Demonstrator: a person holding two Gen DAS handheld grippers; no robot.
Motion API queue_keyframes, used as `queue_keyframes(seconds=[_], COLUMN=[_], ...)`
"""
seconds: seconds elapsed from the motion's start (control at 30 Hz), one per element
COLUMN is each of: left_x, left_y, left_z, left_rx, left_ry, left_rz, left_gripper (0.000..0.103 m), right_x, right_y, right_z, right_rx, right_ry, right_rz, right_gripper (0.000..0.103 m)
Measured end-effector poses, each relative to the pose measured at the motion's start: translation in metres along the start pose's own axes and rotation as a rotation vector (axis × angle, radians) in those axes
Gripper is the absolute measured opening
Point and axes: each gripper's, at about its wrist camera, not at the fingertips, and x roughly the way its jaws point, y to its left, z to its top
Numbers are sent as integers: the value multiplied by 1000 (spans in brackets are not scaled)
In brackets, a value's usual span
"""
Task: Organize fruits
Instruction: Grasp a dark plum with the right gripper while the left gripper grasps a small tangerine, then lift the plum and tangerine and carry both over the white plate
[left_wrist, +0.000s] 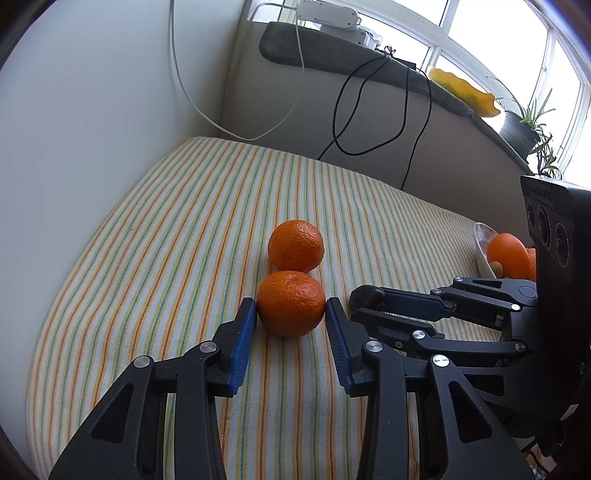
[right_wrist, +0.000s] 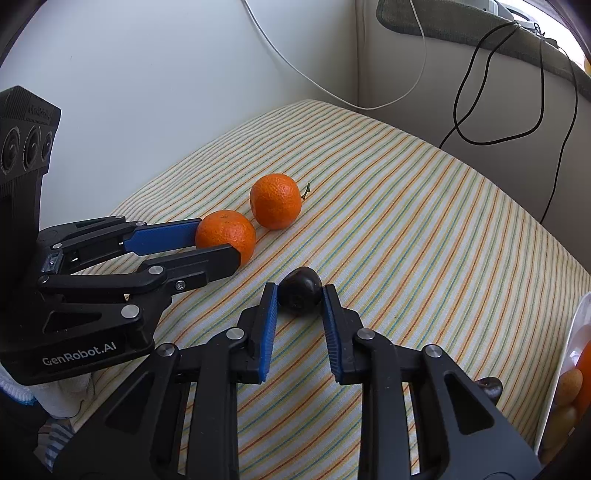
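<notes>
Two tangerines lie on the striped cloth (left_wrist: 147, 258). My left gripper (left_wrist: 291, 308) has its blue pads against both sides of the near tangerine (left_wrist: 291, 303), which rests on the cloth; it also shows in the right wrist view (right_wrist: 226, 232). The far tangerine (left_wrist: 295, 245) touches it from behind and also shows in the right wrist view (right_wrist: 275, 201). My right gripper (right_wrist: 300, 295) has its pads against a dark plum (right_wrist: 299, 290) lying on the cloth; the plum also shows in the left wrist view (left_wrist: 366, 297).
A white bowl (left_wrist: 482, 247) with oranges and small fruits sits at the right. Another dark fruit (right_wrist: 489, 387) lies near the bowl (right_wrist: 576, 332). White wall on the left, ledge with cables, a yellow dish (left_wrist: 465, 92) and a plant behind.
</notes>
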Motion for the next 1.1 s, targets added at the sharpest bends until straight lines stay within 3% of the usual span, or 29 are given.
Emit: queue_keyframes(seconds=[0.5, 1.1], left_x=[-7, -32], left_y=[-2, -35], left_z=[-1, 4], left_rx=[3, 44], left_ry=[-22, -72], left_rz=[5, -52], left_gripper=[36, 36], right_x=[-16, -80], right_y=[-3, -20], right_z=[-8, -35], right_rx=[19, 84], right_ry=[-18, -125], right_rz=[-4, -9], right_gripper=[24, 24])
